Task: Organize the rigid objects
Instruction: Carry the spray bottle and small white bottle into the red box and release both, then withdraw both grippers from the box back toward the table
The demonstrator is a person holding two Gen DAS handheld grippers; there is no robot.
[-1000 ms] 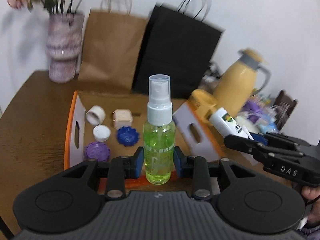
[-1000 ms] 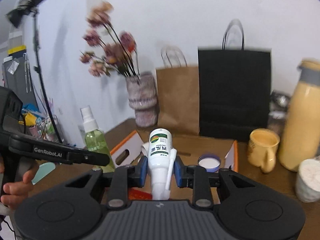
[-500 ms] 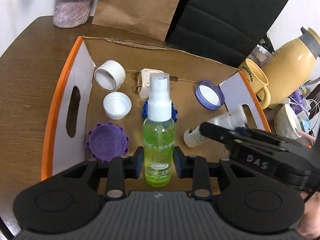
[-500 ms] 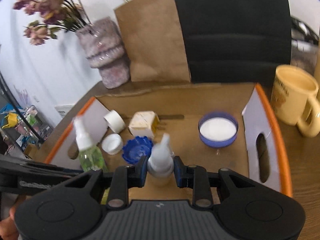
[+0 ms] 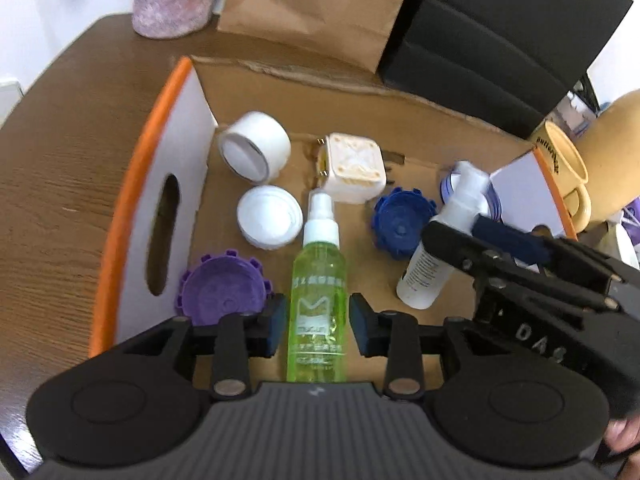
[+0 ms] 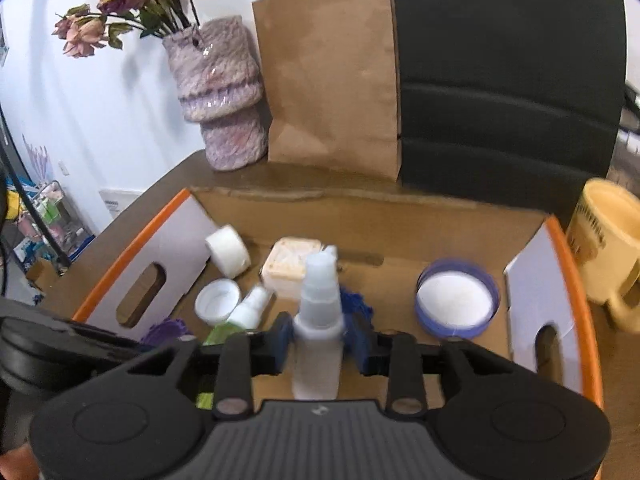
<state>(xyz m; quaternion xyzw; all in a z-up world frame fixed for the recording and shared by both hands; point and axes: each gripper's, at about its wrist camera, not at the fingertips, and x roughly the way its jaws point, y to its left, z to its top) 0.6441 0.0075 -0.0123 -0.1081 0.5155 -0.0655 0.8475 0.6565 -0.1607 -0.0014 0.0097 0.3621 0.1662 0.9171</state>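
Bottles are going into the cardboard box [image 5: 256, 80]. The left gripper [image 5: 316, 322] has its jaws spread just clear of the green spray bottle [image 5: 318, 280], seemingly laid down at the box's near edge. The right gripper [image 6: 320, 342], jaws slightly parted too, flanks the white bottle [image 6: 318, 320] above the floor, beside loose caps.

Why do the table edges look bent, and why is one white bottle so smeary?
Left wrist view: the fisheye lens bows the table edge and box wall; the green spray bottle is sharp, the white bottle top smeared. Right wrist view: the same bowing; the white bottle close to the lens is soft, and the yellow mug blurs at the rim.
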